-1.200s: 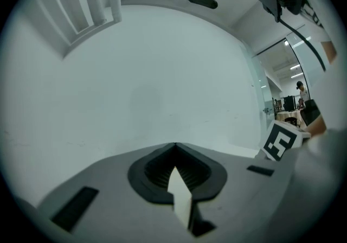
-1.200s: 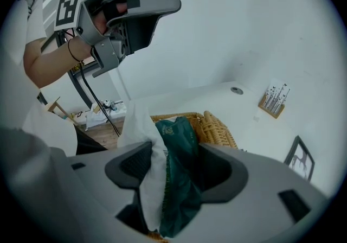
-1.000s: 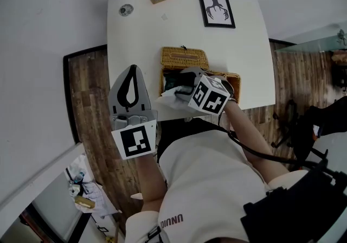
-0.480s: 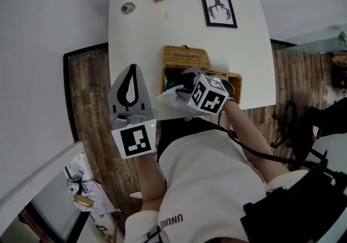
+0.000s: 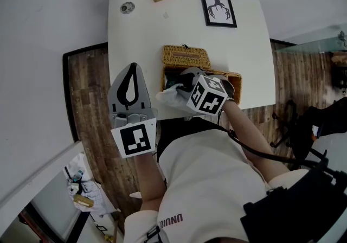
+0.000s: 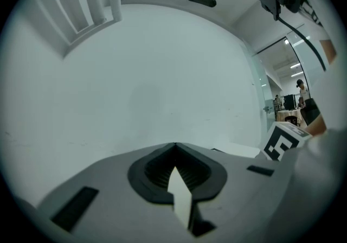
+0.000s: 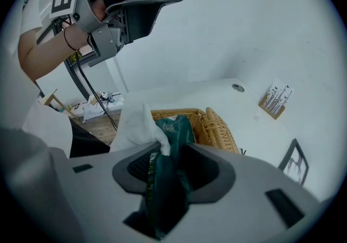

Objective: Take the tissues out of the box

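Green tissue pack, white tissue poking out, sat above the wicker box with the right claw closing on it; left claw was shut, empty.

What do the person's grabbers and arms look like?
The left gripper and the right gripper are grey beak-shaped plastic with black ribbed pads. Each carries a white cube of black square markers. A black cable trails from the right arm. The person wears a cream short-sleeved top. The right jaws are closing, a green tissue packet between them.
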Demonstrator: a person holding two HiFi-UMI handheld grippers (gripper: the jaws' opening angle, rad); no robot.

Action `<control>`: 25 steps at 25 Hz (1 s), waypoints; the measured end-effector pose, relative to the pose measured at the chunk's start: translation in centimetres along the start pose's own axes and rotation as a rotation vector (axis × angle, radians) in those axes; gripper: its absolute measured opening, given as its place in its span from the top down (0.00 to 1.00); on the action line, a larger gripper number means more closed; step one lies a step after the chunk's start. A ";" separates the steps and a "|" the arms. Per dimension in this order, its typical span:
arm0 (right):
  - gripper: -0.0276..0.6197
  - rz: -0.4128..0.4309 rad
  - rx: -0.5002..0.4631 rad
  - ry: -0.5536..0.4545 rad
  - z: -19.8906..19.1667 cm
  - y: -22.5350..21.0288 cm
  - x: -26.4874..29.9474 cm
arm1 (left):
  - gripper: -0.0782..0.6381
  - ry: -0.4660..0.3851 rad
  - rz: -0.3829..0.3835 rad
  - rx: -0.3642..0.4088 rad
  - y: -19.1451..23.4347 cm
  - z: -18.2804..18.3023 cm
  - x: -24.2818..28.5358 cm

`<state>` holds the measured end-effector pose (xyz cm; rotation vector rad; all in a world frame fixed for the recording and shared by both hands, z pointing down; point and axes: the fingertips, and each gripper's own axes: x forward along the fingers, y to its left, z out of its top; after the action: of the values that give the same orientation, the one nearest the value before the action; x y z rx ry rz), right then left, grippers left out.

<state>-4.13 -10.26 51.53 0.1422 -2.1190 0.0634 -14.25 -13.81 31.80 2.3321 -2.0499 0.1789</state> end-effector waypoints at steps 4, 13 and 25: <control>0.74 -0.020 -0.017 -0.004 0.0 -0.1 -0.1 | 0.87 -0.001 0.000 0.000 0.0 0.0 0.1; 0.80 -0.054 -0.040 -0.020 0.2 -0.1 -0.4 | 0.87 0.008 -0.002 -0.006 -0.1 -0.4 0.1; 0.82 -0.085 -0.063 -0.046 0.4 -0.1 -0.9 | 0.87 0.025 -0.030 -0.012 -0.8 -2.0 0.5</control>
<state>-4.05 -10.31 50.56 0.1978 -2.1557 -0.0579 -13.51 -13.97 33.92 2.3404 -1.9981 0.1931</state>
